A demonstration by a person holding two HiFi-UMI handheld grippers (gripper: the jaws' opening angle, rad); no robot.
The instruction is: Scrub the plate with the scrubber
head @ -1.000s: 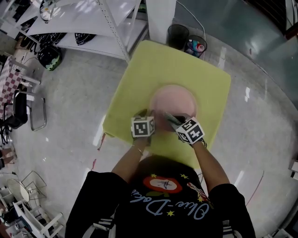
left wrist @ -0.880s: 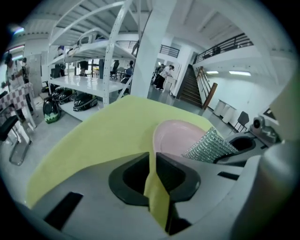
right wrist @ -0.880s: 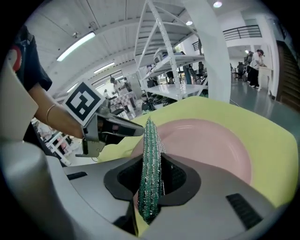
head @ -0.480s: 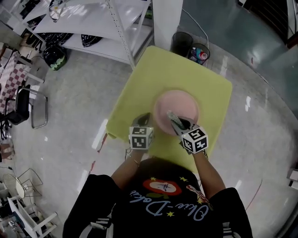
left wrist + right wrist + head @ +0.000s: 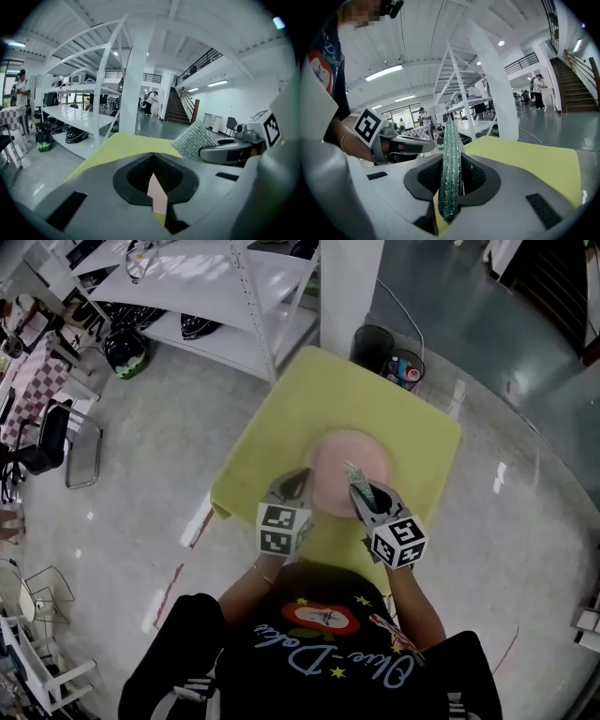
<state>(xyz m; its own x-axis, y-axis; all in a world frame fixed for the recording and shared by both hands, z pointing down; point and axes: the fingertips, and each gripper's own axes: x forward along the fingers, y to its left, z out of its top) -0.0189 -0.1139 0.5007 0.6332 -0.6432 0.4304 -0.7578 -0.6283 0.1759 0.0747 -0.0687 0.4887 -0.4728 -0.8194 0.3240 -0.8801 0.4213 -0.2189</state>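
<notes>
We find the plate [image 5: 342,457] at the centre of the table [image 5: 309,390]; the left gripper [image 5: 300,477], jaws pressed together and empty, hovers at its 8 o'clock rim; the right gripper [image 5: 362,491] pinches the scrubber [image 5: 354,473] near 5 o'clock; we judge no scrubbing contact yet, so the scrubber must be lowered onto it.

Black T-shirt [image 5: 314,667], cursive print [image 5: 337,662], white-striped sleeves [image 5: 192,692]

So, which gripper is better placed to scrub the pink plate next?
Right, I think. The right gripper holds the scrubber in its jaws by the plate's near edge; the left gripper is shut and empty.
</notes>
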